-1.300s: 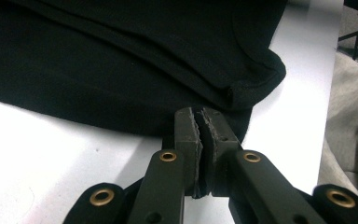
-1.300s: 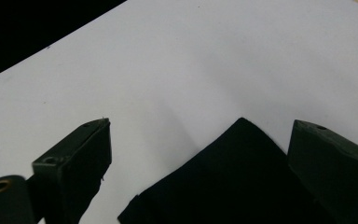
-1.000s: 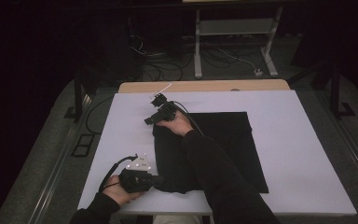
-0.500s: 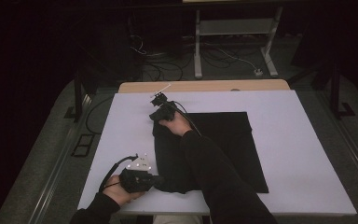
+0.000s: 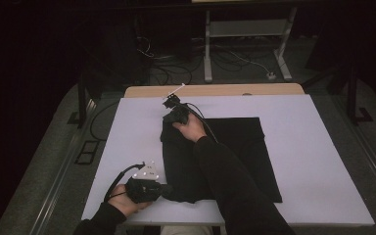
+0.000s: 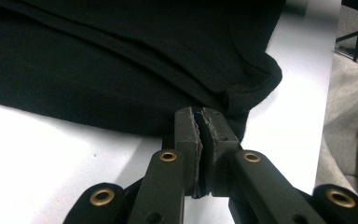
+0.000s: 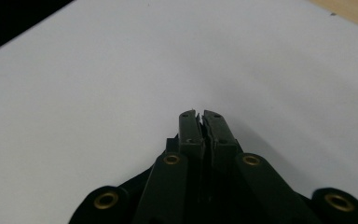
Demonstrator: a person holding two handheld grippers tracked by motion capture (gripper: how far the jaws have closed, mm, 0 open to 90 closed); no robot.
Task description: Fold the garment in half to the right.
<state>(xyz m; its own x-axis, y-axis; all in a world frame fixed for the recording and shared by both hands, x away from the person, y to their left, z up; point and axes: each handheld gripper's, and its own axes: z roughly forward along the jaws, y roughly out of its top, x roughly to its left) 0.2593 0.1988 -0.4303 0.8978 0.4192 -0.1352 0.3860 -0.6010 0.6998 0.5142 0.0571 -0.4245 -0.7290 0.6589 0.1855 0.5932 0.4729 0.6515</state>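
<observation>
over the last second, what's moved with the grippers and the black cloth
The right gripper has edged slightly further up the table at the far left corner of the black cloth, jaws shut; whether it pinches cloth cannot be told. The left gripper stays put at the near left corner, shut on the cloth's edge. The cloth lies as before on the white table.

Bench point(image 5: 298, 147): rectangular, top covered in a plain white sheet; a strip of bare light wood point(image 5: 215, 90) shows along the far edge. Lying directly on it: one black garment point(image 5: 245, 147), spread flat over the middle and reaching almost to the near edge (its near-left corner bunched and lifted slightly off the sheet). White surface bare to the left, right and far side of the cloth. Bench stands on grey carpeted floor point(image 5: 54, 166).
</observation>
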